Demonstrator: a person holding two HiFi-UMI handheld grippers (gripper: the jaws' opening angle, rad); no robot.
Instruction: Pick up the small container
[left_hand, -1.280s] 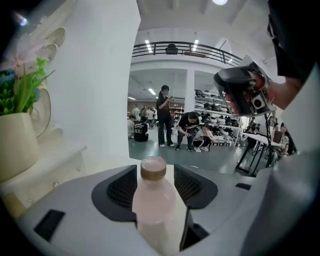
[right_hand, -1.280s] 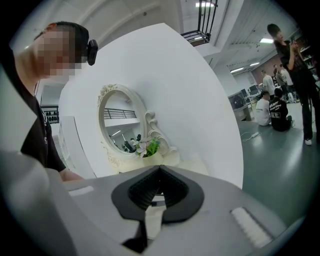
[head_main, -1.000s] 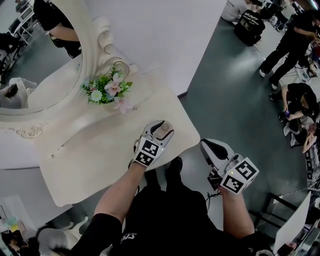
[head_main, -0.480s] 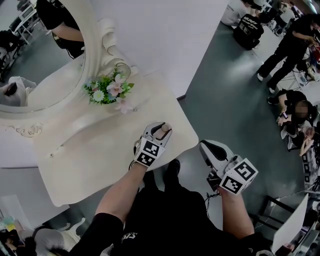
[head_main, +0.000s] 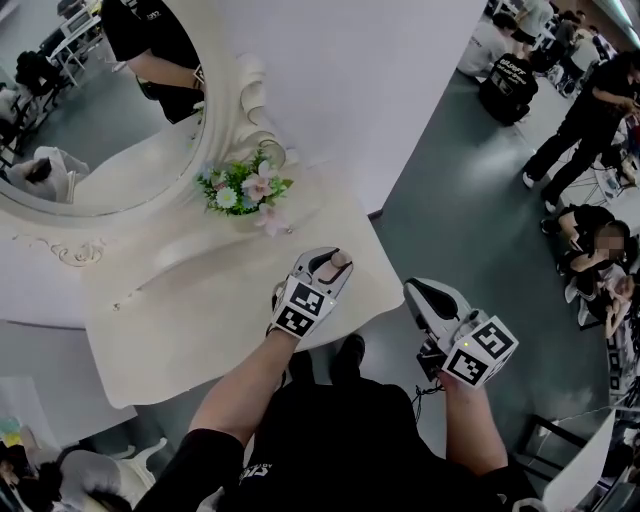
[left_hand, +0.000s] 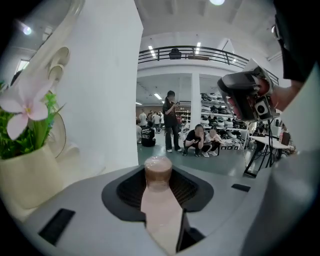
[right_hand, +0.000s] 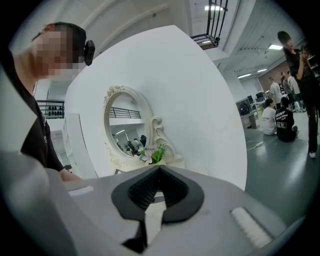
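The near half of the bench (head_main: 180, 310) lies open; at its back the flowers (head_main: 245, 190) and the mirror (head_main: 90, 130) stand in the way.

Large indoor hall with a staged bedroom corner: cream dressing-table worktop (head_main: 190, 310), ornate oval mirror (head_main: 110, 120) and flower posy (head_main: 245, 188) against a free-standing white partition (head_main: 340, 90). Grey-green floor (head_main: 470, 230); bystanders (head_main: 590, 110) standing and crouching; mezzanine railing (left_hand: 200, 51), stocked shelving (left_hand: 220, 107), ceiling strip lights (left_hand: 151, 51).
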